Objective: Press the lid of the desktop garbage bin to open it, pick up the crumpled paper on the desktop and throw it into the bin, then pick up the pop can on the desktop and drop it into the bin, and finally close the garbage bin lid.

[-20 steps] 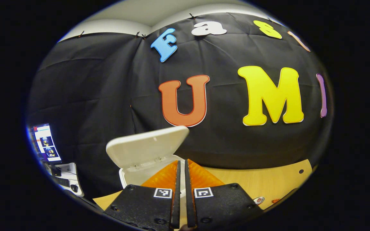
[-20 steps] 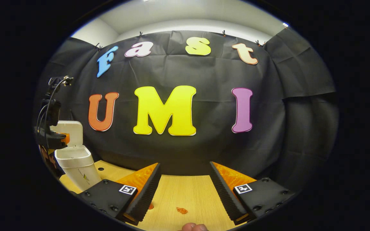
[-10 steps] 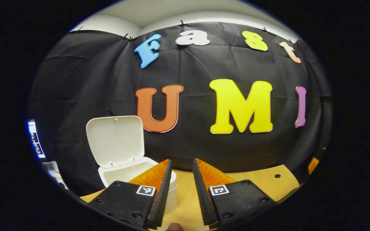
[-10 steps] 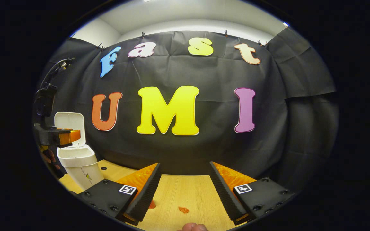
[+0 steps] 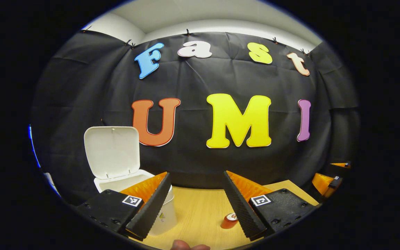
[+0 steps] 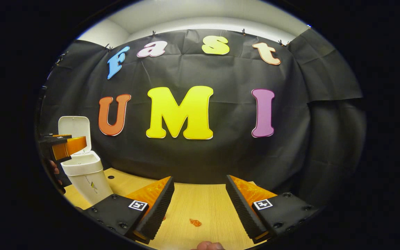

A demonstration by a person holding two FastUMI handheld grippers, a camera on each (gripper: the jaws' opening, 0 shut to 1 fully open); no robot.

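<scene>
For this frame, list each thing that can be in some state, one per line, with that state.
Bin lid: open, standing upright behind the bin's mouth.
Garbage bin: upright on the table, mouth uncovered.
Pop can: on the table, not held, beside the left gripper's finger.
Left gripper: open, holding nothing.
Right gripper: open, holding nothing, above the table.

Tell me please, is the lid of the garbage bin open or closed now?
Open. The lid stands upright behind the bin, and the bin's mouth is uncovered.
</scene>
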